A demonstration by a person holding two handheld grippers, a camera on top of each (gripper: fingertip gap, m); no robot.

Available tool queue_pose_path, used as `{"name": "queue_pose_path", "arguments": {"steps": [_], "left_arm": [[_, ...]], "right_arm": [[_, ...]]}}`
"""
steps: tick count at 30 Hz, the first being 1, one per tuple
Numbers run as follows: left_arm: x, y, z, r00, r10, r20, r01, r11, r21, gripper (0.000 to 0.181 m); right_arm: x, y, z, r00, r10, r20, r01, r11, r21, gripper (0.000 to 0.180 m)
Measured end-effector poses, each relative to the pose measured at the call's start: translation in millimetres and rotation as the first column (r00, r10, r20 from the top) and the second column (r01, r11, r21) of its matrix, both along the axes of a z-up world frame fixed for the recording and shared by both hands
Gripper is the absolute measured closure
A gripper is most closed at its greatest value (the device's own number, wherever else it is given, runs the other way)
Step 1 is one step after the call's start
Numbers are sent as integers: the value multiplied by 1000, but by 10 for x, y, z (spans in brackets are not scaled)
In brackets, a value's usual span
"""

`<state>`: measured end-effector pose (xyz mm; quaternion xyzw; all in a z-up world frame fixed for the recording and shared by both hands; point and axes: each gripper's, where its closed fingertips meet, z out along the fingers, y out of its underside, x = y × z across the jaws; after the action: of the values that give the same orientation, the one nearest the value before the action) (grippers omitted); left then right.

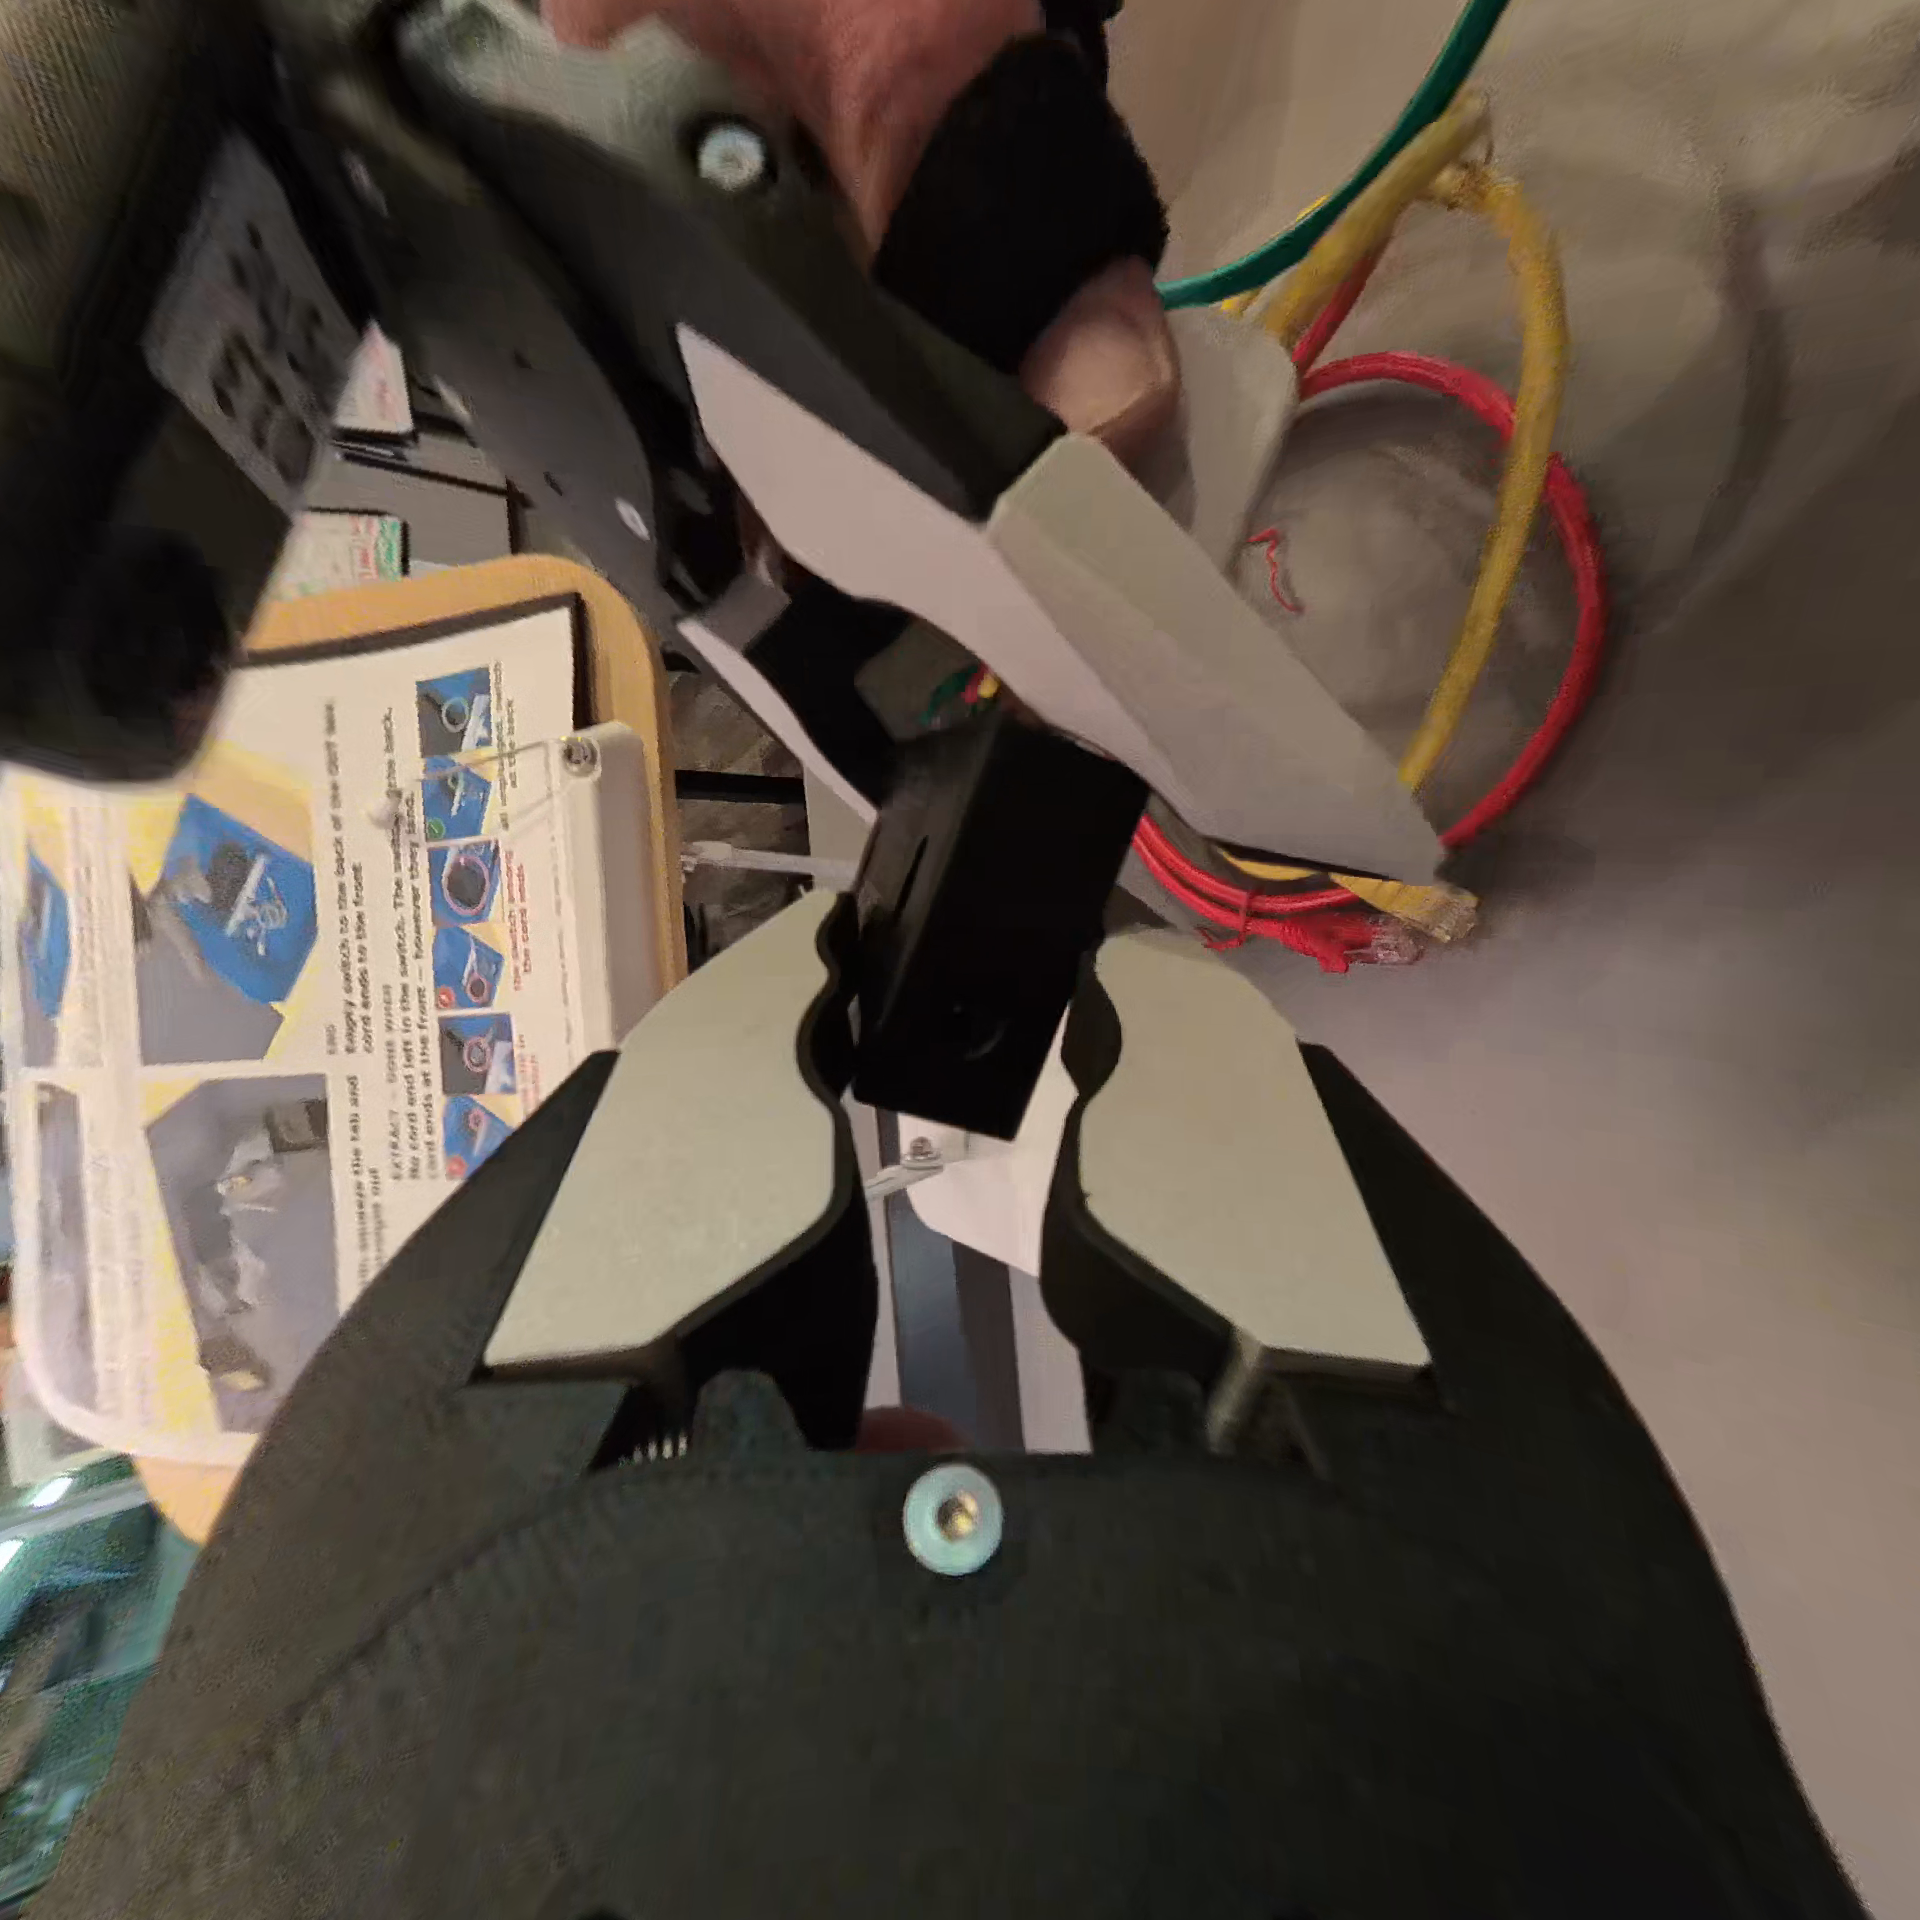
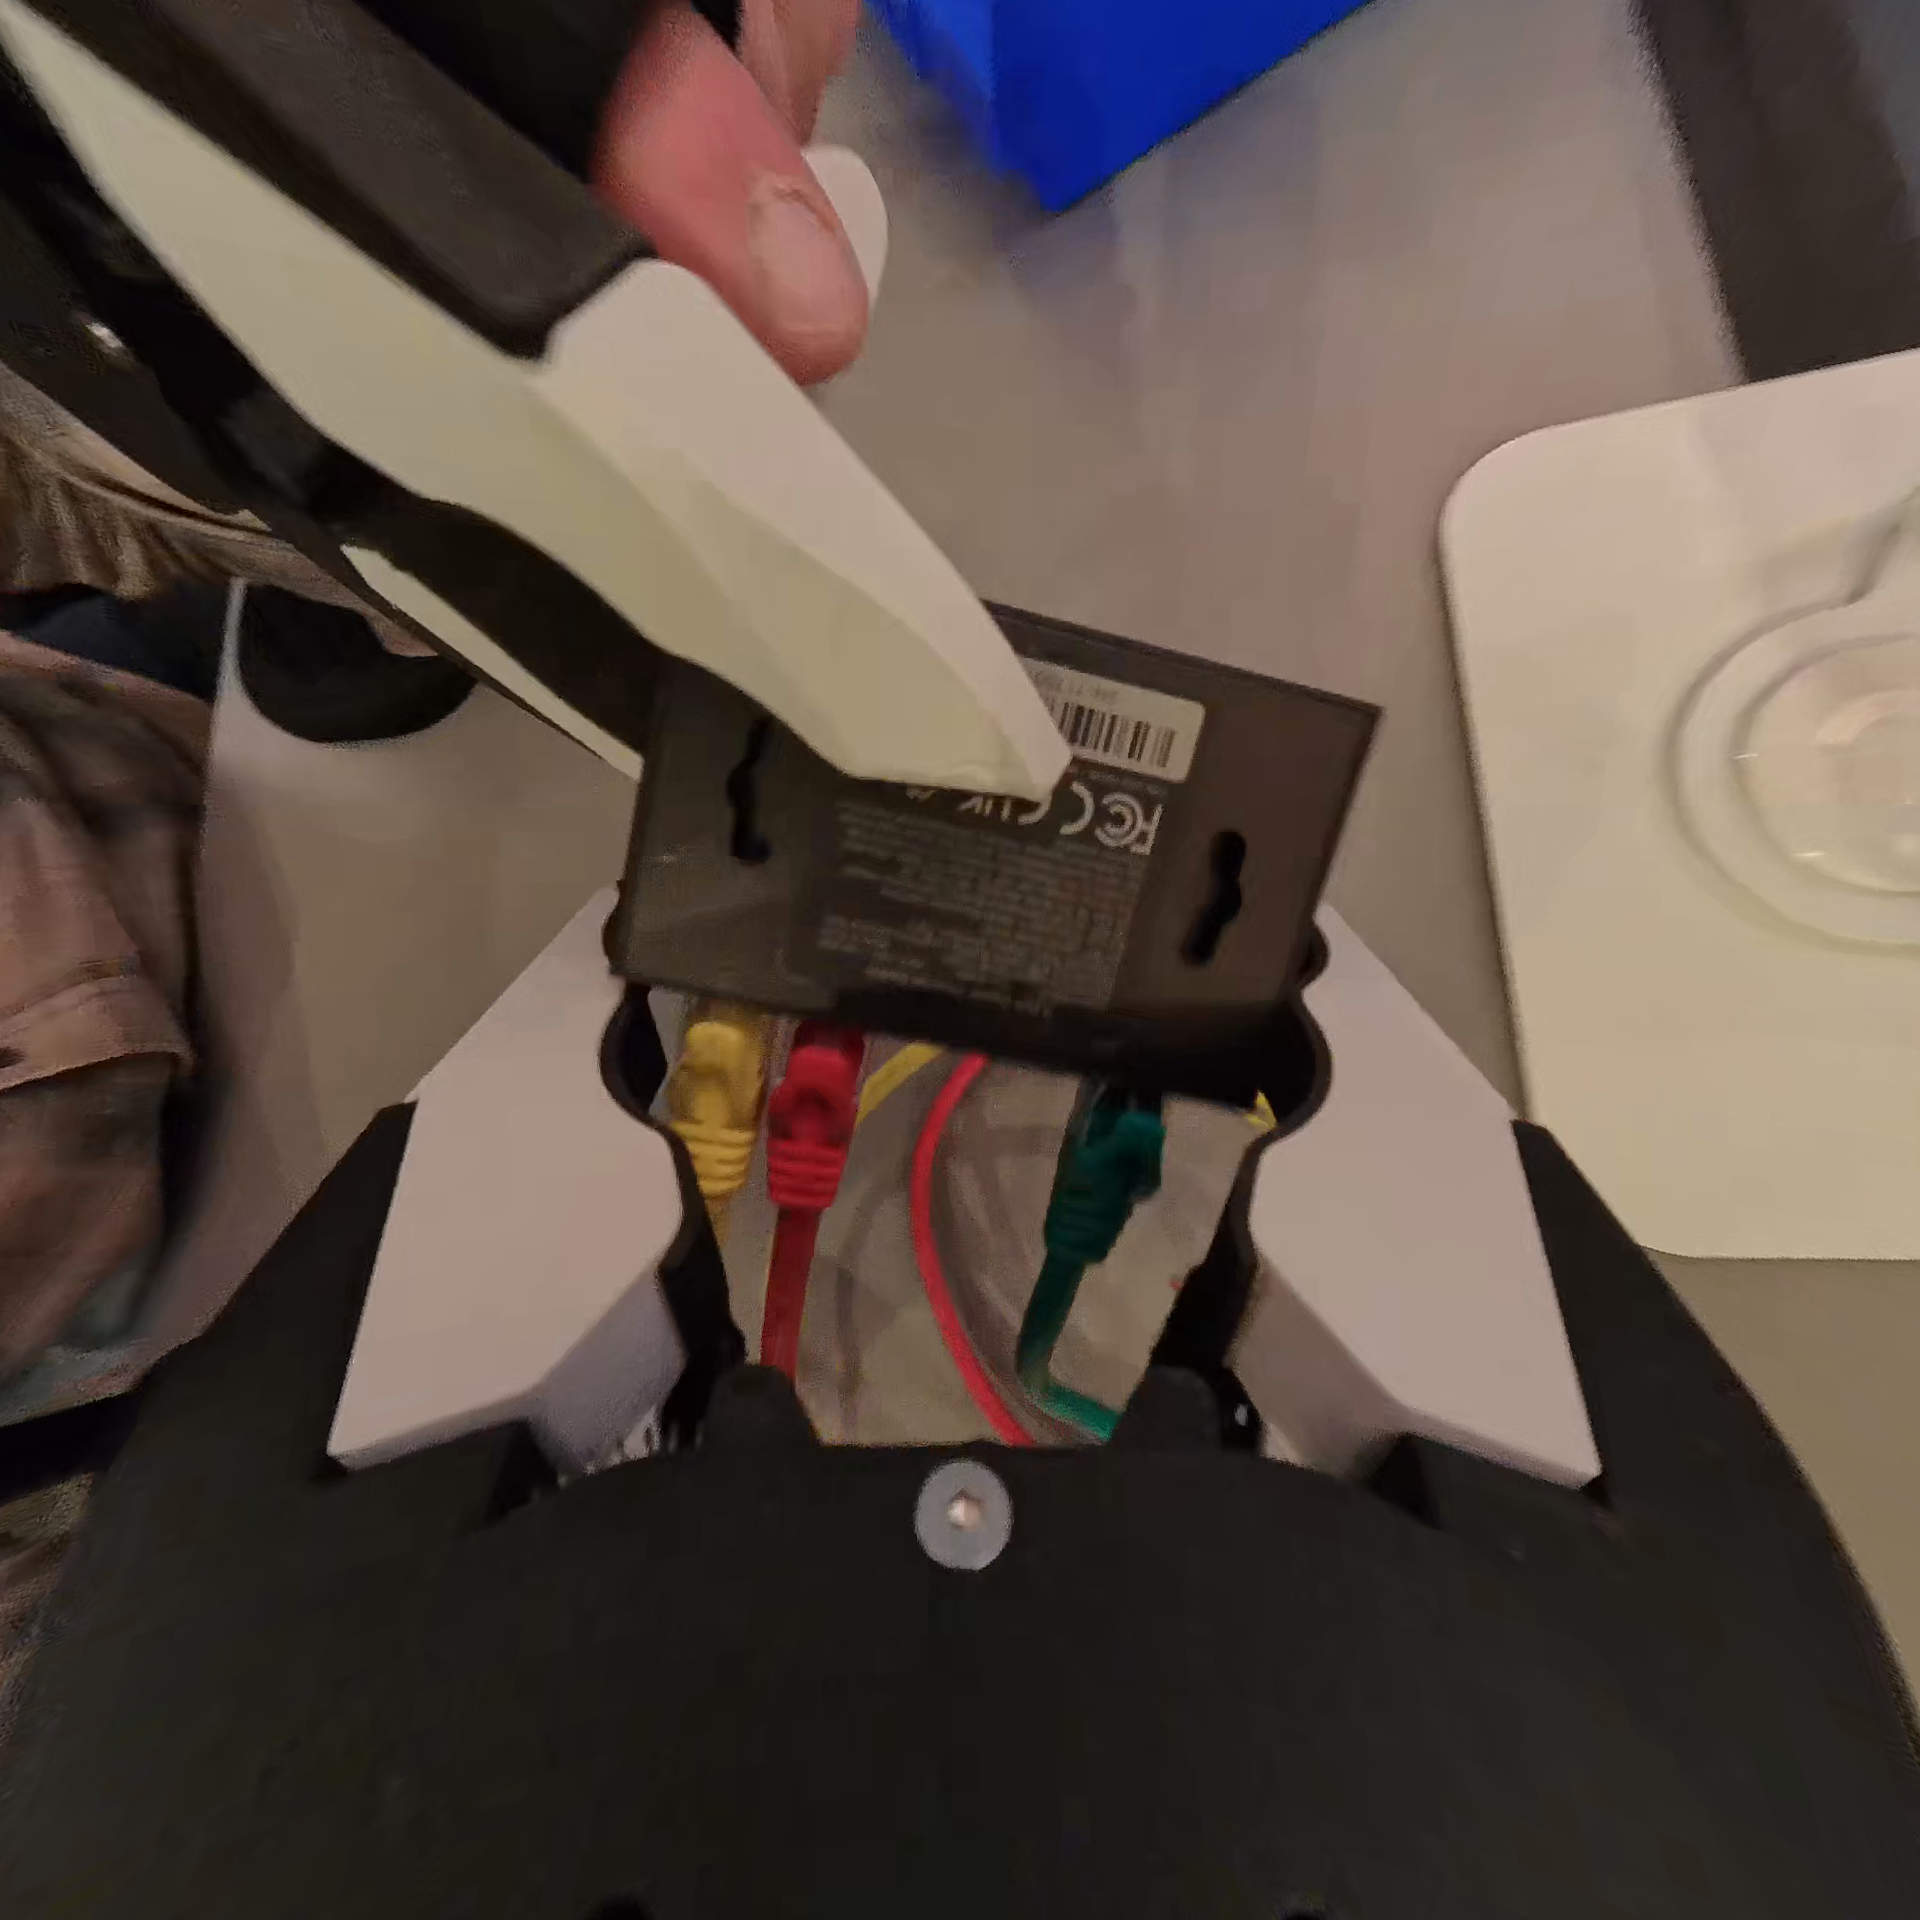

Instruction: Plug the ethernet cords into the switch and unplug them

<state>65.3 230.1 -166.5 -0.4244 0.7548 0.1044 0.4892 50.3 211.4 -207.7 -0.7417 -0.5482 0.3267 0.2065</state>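
Note:
The black switch (image 2: 987,883) is held off the grey table with its labelled underside facing the right wrist view. Yellow (image 2: 712,1101), red (image 2: 810,1122) and green (image 2: 1101,1174) plugs sit in its near edge. My right gripper (image 2: 966,1029) spans the switch's two ends at that edge and is shut on it. My left gripper (image 1: 956,997) is shut on the switch (image 1: 977,935) across its thickness. One of its fingers (image 2: 831,623) lies over the underside. The yellow cord (image 1: 1527,468) and red cord (image 1: 1579,623) loop on the table, with loose plugs (image 1: 1392,935) at their other ends.
A printed picture sheet (image 1: 312,883) lies on a wooden board at the left, beside a white box (image 1: 623,852). A white moulded tray (image 2: 1662,831) sits on the grey table (image 1: 1662,1247) to the right. A blue box (image 2: 1122,83) stands farther back. The grippers are tip to tip, or close to it.

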Motion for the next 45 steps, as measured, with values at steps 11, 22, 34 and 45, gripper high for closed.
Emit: {"name": "queue_pose_path", "arguments": {"steps": [11, 22, 34, 45], "left_arm": [[-162, 206, 43, 969, 120, 215, -42, 941, -336, 151], [-274, 11, -369, 987, 98, 124, 3, 771, -636, 130], [-406, 43, -981, 953, 302, 10, -190, 624, -758, 131], [-672, -77, -1388, 810, 583, -66, -403, 470, -786, 95]], "right_arm": [[96, 302, 565, 976, -26, 217, -139, 694, 707, 129], [-18, 311, 99, 956, 65, 286, -238, 740, 629, 158], [-85, 253, -297, 939, 138, 315, -291, 807, 514, 158], [-167, 204, -409, 929, 170, 329, -321, 811, 489, 158]]}}
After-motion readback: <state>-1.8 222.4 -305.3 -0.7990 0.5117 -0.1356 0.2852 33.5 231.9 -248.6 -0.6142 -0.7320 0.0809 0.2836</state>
